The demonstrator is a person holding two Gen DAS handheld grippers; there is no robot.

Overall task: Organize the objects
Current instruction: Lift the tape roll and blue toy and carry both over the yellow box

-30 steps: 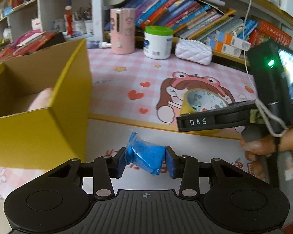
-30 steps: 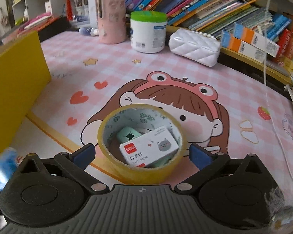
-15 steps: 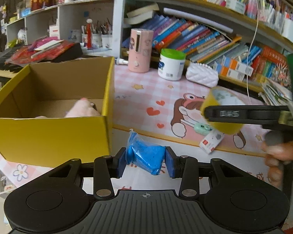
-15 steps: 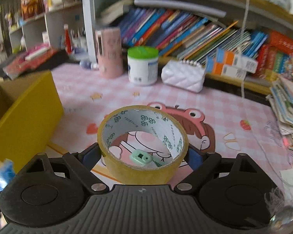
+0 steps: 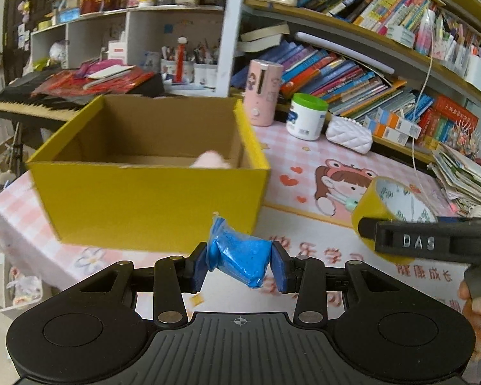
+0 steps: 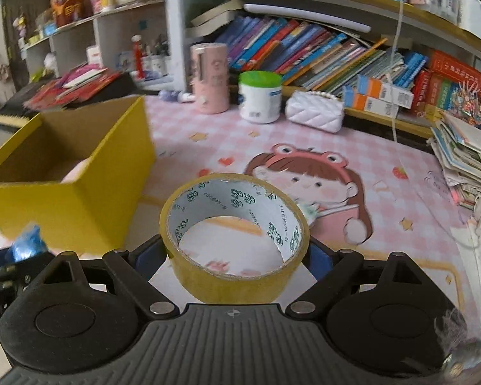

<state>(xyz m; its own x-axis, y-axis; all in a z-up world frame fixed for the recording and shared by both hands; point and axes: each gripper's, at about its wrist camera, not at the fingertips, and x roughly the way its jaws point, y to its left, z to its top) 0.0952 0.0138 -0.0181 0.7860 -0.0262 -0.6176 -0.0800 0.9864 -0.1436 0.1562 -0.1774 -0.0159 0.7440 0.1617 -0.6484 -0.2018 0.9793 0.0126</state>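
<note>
My left gripper is shut on a blue packet and holds it in the air in front of the yellow cardboard box. The box is open at the top and a pink object lies inside. My right gripper is shut on a yellow tape roll, held above the pink mat, to the right of the box. The tape roll also shows in the left wrist view, right of the blue packet. The blue packet shows at the left edge of the right wrist view.
A pink cup, a white jar with a green lid and a white quilted pouch stand at the back of the mat. Bookshelves rise behind. A stack of papers lies at the right. A small green item lies on the mat.
Both grippers have risen and drawn back from the mat with their loads. The tape roll has come up off the small box and green item. The yellow box now sits lower and more central.
</note>
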